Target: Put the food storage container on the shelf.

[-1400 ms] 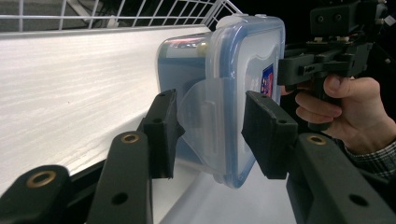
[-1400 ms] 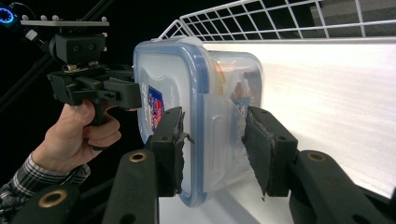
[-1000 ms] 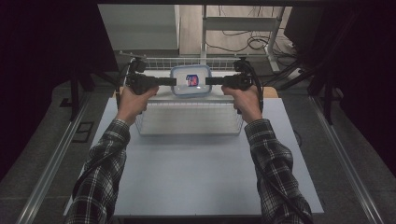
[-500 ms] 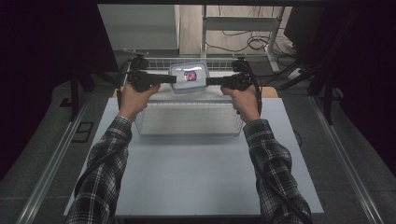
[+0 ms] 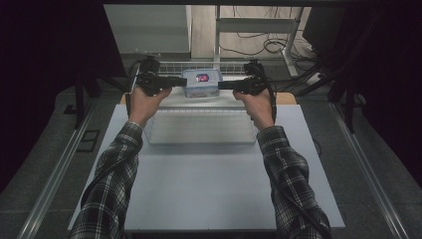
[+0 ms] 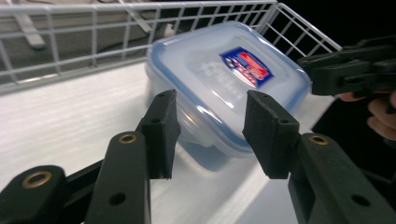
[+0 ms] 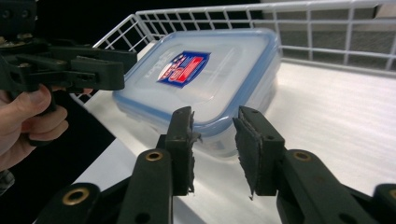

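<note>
Both hands have carried the lidded food container farther from the person, so it now sits at the far edge of the counter, inside the white wire basket, rather than nearer the clear plastic bin as it was a second ago. The container rests level with its blue-rimmed lid and sticker facing up. The left tool stands at its left side and the right tool at its right, each pointing inward at it. In the left gripper view the left tool's jaws are spread, have just been closing a little, and straddle the container's near corner without pressing it. In the right gripper view the right tool's jaws are also parted, held just short of the container's rim, touching nothing. That suggests the placing is done and the container is released, so drawing both tools clear looks like the remaining step.
</note>
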